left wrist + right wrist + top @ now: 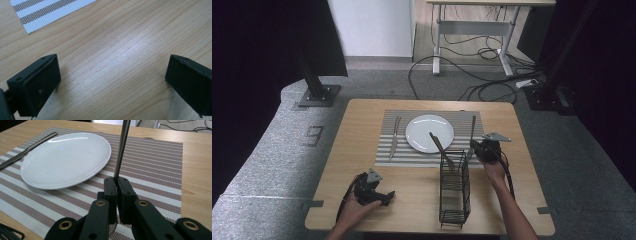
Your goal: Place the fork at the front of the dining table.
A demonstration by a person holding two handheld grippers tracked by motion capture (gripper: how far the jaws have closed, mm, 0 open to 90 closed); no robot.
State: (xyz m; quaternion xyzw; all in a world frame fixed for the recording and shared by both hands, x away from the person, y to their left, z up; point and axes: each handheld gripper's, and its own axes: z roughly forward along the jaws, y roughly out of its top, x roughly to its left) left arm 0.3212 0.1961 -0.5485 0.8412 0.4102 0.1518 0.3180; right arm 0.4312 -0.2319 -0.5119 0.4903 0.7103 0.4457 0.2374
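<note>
One plate (429, 133), one knife (394, 137), one wire basket (455, 187), right tool (117, 185) clamping utensil (121, 147)

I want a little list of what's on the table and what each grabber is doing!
table: wooden
placemat: striped, under the plate
plate: white, empty
knife: on the placemat, left of plate
wire basket: near edge, holds one utensil
left gripper: open, low over bare wood
right gripper: shut on a metal utensil handle, right of plate
</note>
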